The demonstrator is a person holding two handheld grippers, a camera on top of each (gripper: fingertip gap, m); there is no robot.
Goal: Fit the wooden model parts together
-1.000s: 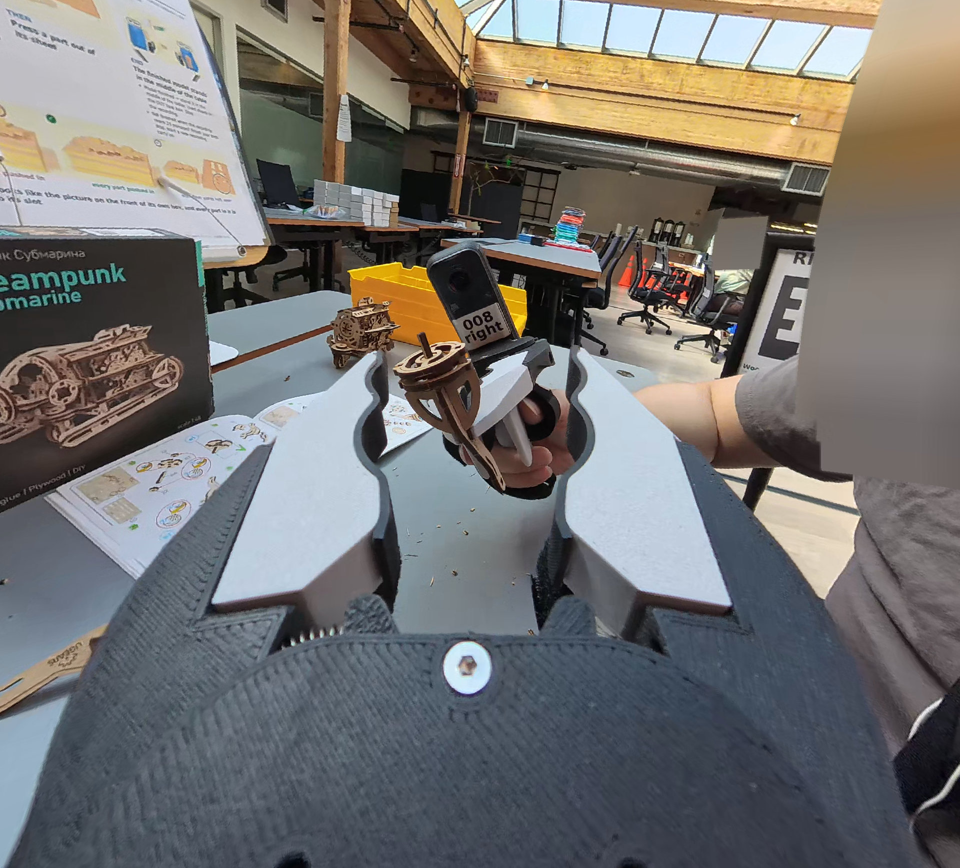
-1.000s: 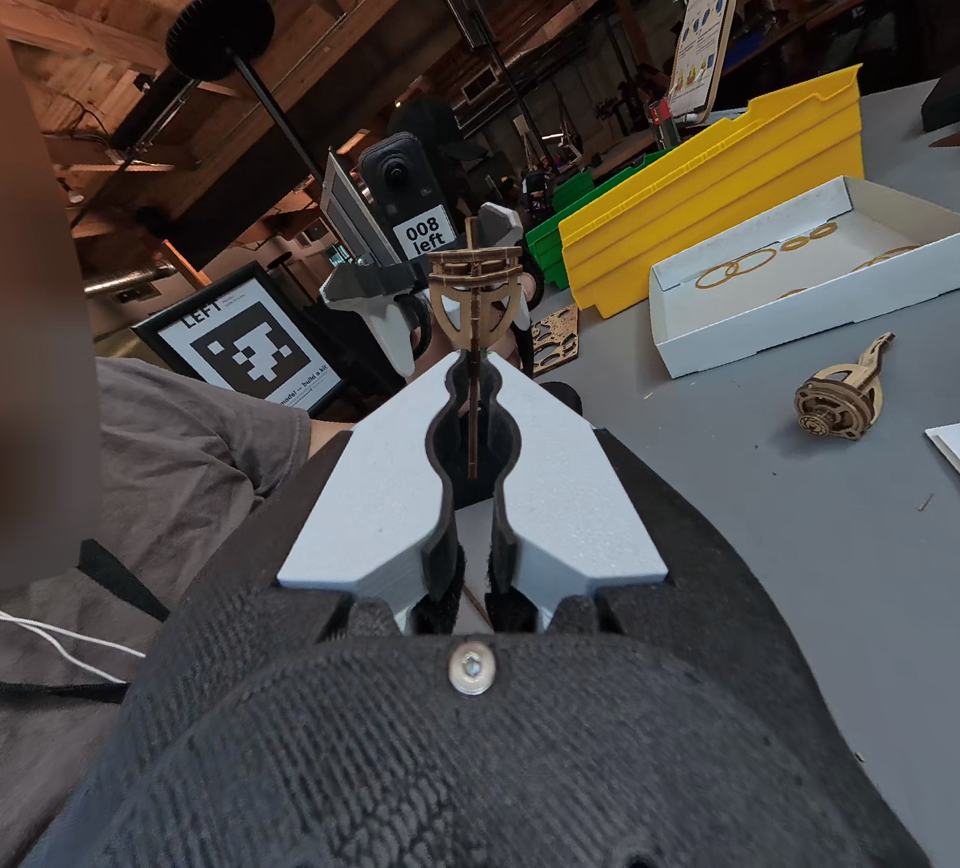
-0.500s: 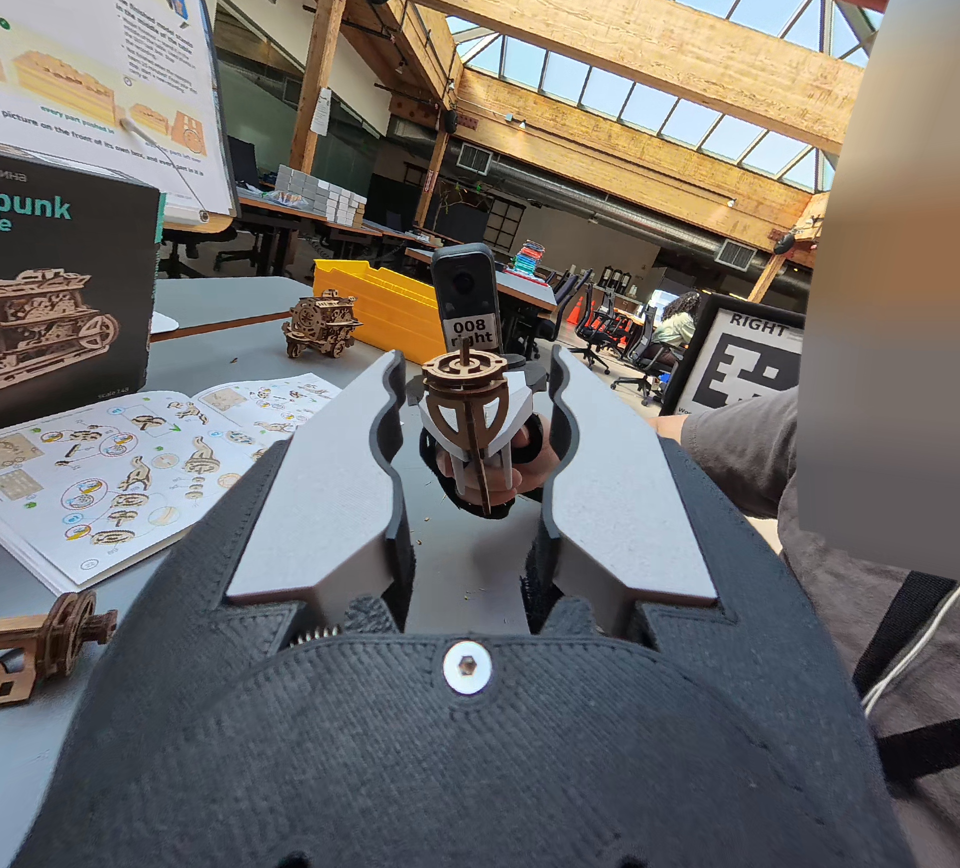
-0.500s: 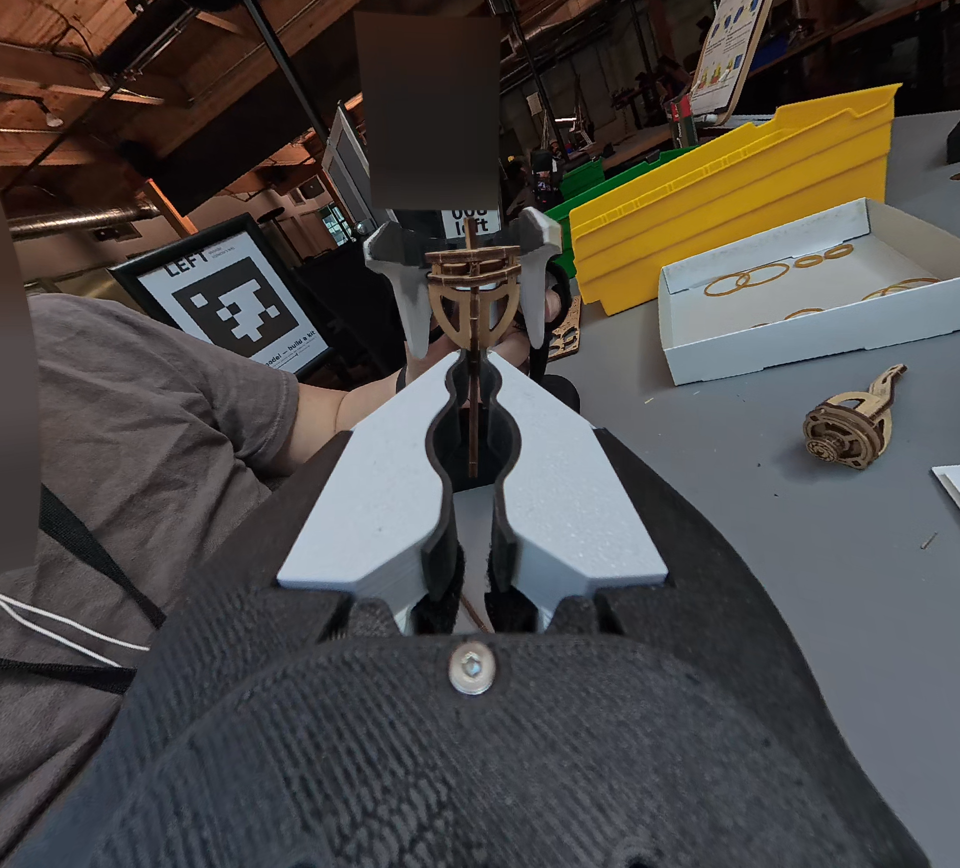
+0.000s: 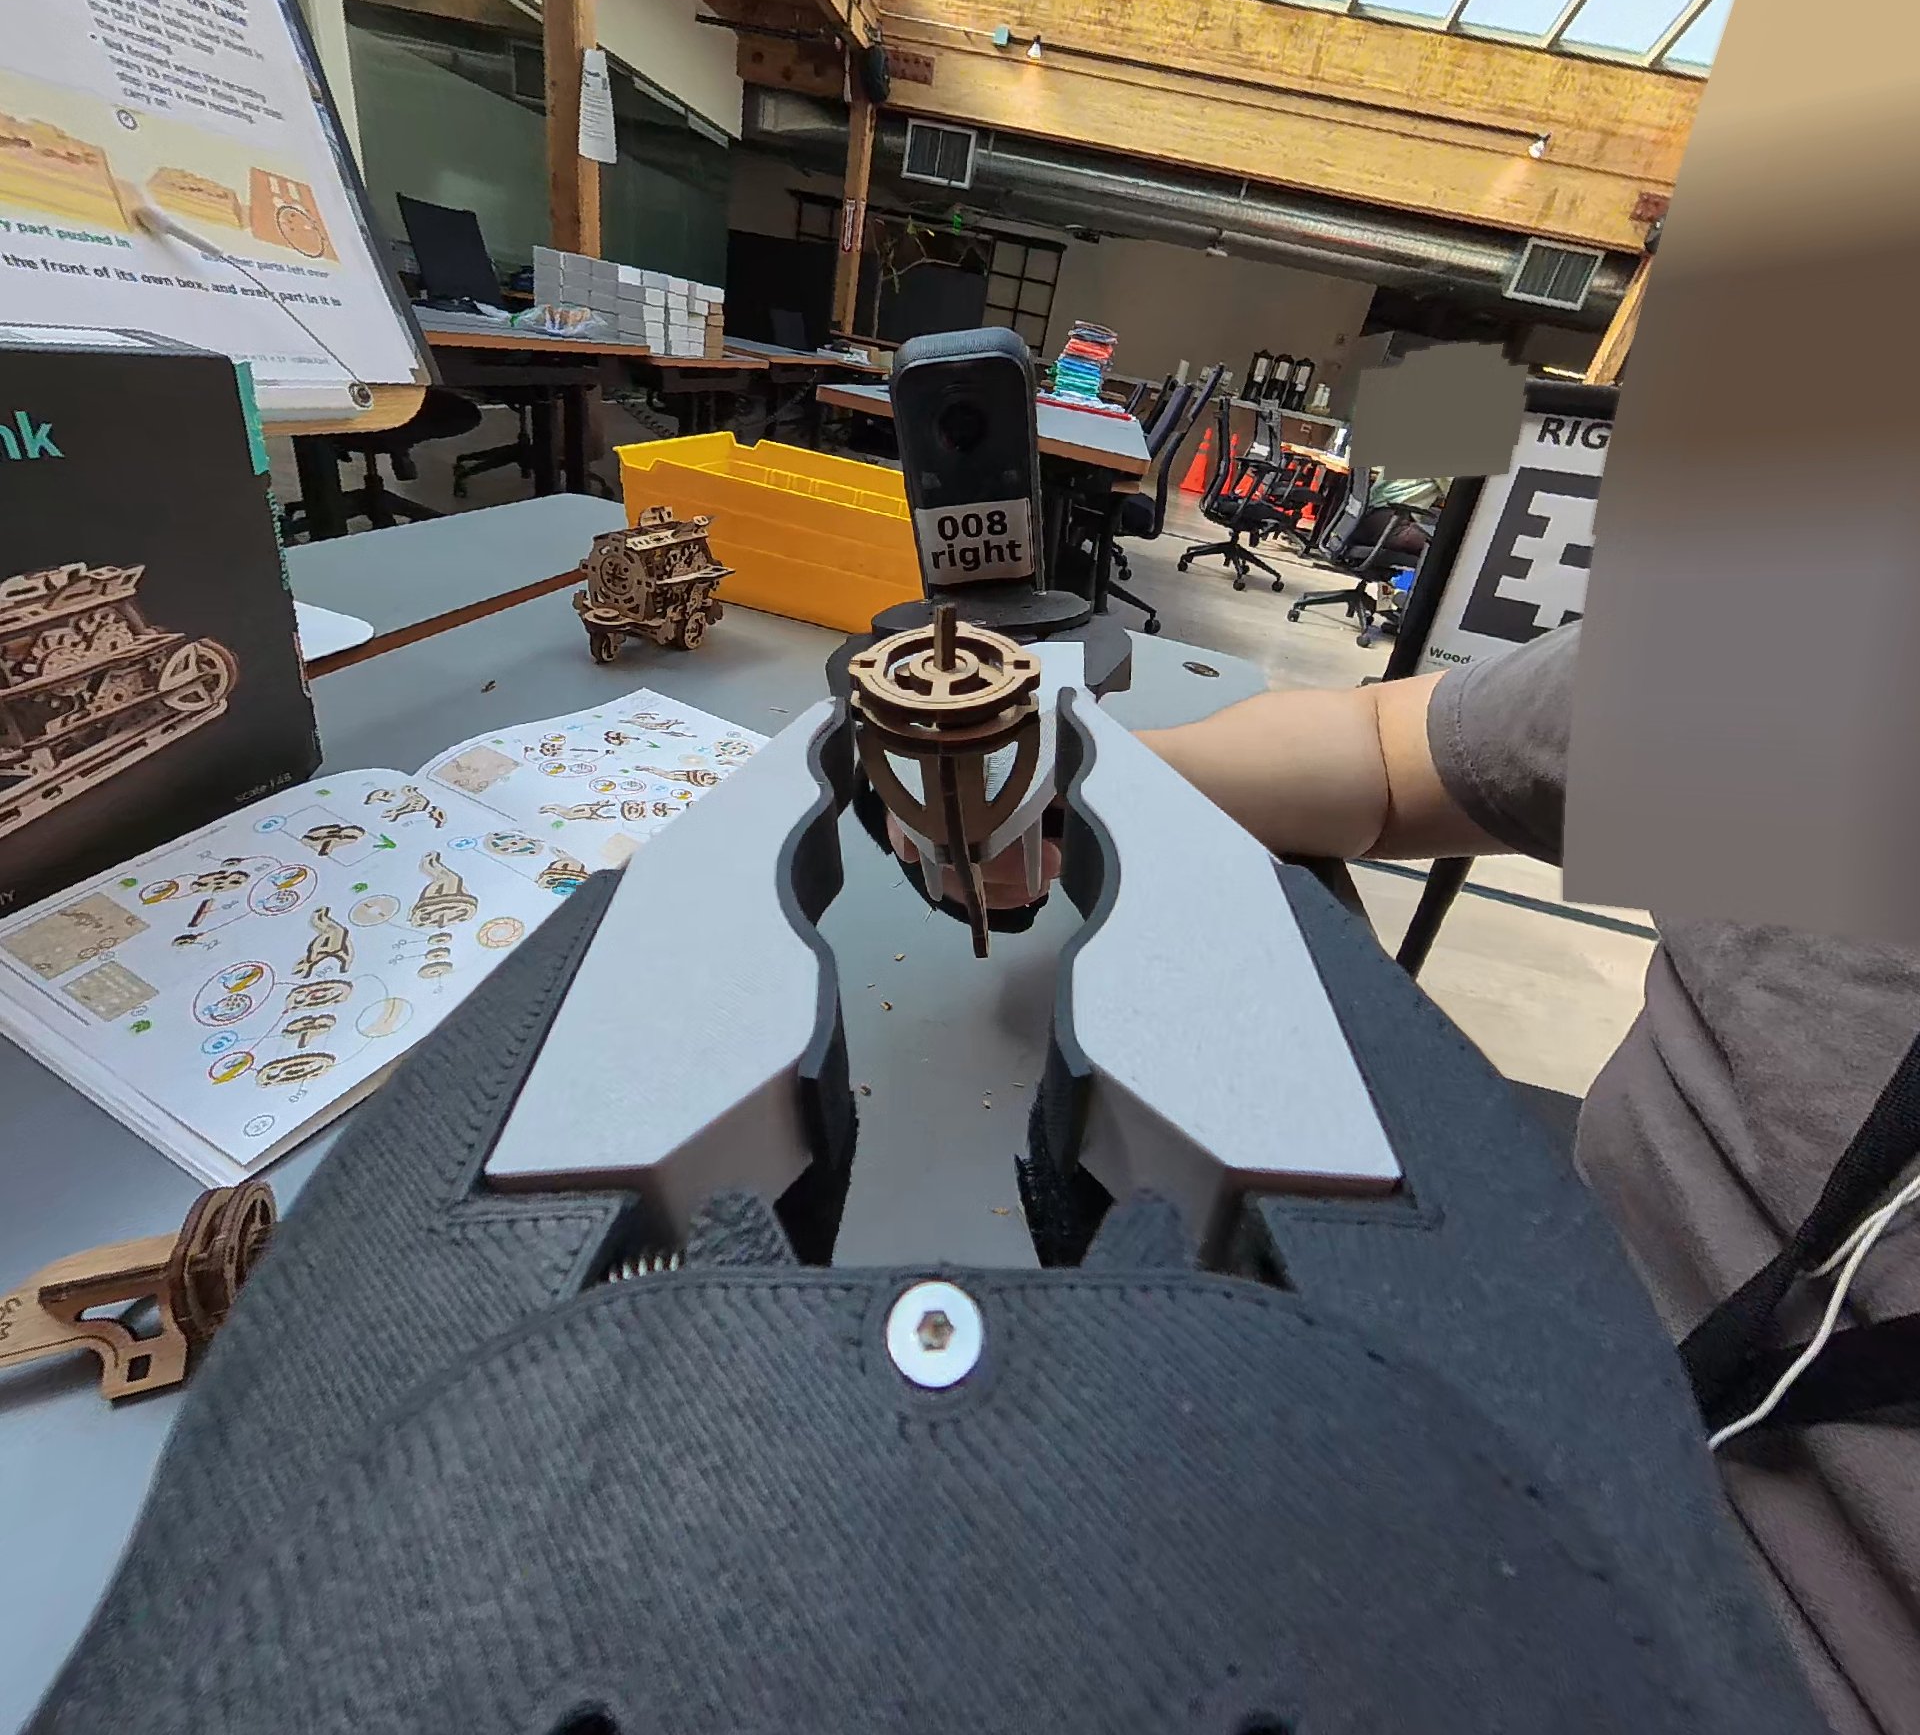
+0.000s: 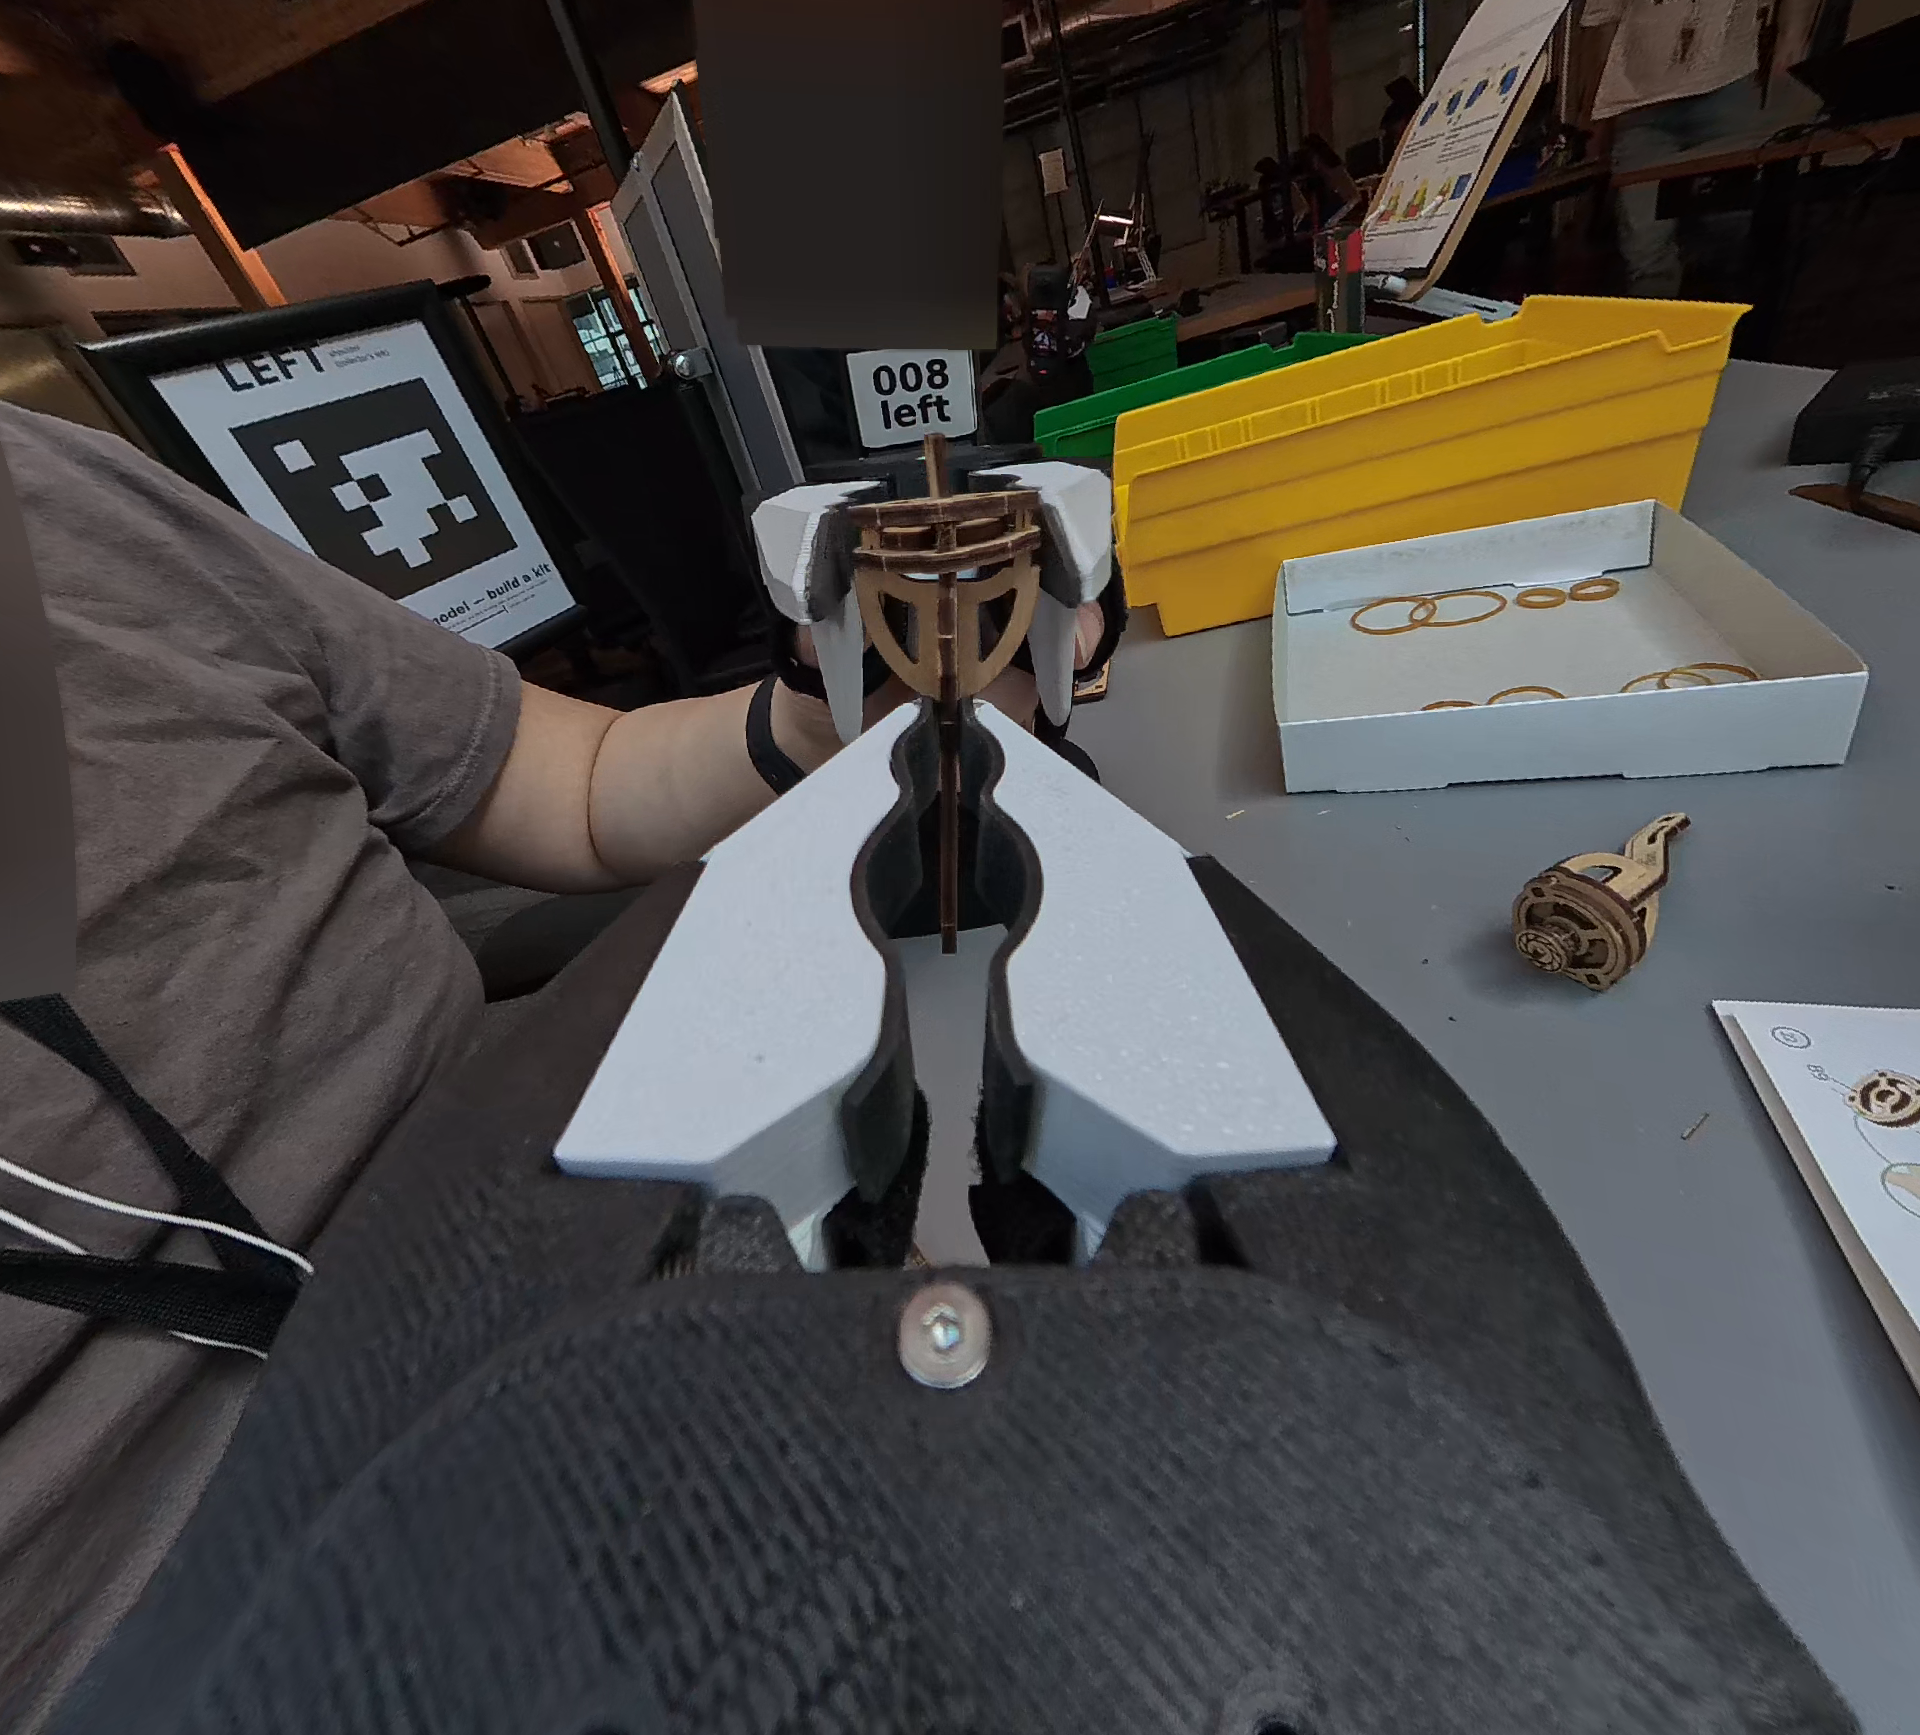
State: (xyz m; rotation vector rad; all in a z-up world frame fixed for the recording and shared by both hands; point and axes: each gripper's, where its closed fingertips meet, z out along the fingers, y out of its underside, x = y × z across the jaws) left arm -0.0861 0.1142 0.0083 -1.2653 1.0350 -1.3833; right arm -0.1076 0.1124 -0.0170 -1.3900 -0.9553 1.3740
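A small wooden rotor part, a ringed top on curved fins with a thin centre pin, stands upright in my right gripper, which is shut on its flat lower fin. In the left wrist view the same part sits between the tips of my left gripper, which is open with its fingers close on either side of the ring; contact is unclear. The left gripper also shows in the right wrist view, flanking the ring. A second wooden part lies on the grey table; it also shows in the left wrist view.
An open instruction booklet, the dark kit box and a finished wooden model are to the left. A yellow bin, a green bin and a white tray of thin rings stand behind. A person's arm reaches in. Less than 4 cm separates the two grippers' tips.
The two grippers have come together. The left gripper's fingers now flank the rotor's ring and stand a little narrower. The right gripper keeps its hold on the part.
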